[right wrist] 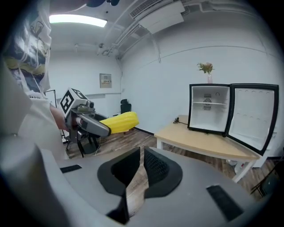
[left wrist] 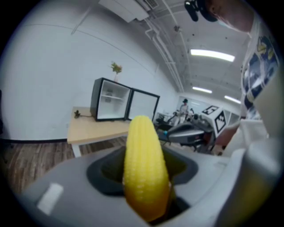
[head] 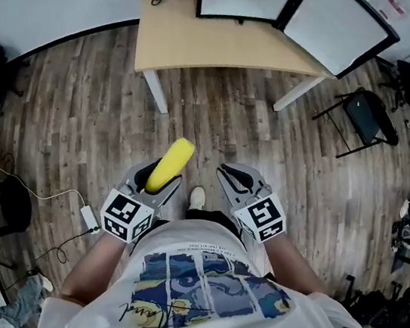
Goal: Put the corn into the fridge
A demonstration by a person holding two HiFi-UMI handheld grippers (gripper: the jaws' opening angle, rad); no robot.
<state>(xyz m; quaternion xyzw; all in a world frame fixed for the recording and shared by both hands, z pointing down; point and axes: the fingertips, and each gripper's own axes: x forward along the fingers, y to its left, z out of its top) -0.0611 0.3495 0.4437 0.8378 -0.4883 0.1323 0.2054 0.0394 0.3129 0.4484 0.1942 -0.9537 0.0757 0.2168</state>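
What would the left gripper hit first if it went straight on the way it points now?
Likely the table bearing the open fridge. The left gripper, shut on the corn, aims across the floor toward it; nothing nearer shows, though depth is unclear.

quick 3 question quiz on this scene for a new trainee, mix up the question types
1. True or false: the mini fridge on the wooden table has its door shut.
2. Multiple choice: the corn cob is (A) loose on the wooden table, (B) clamped in the left gripper, (C) inside the mini fridge.
3. Fill in: between the jaws of the right gripper there is ____.

Key
1. False: the mini fridge door stands wide open.
2. B
3. nothing
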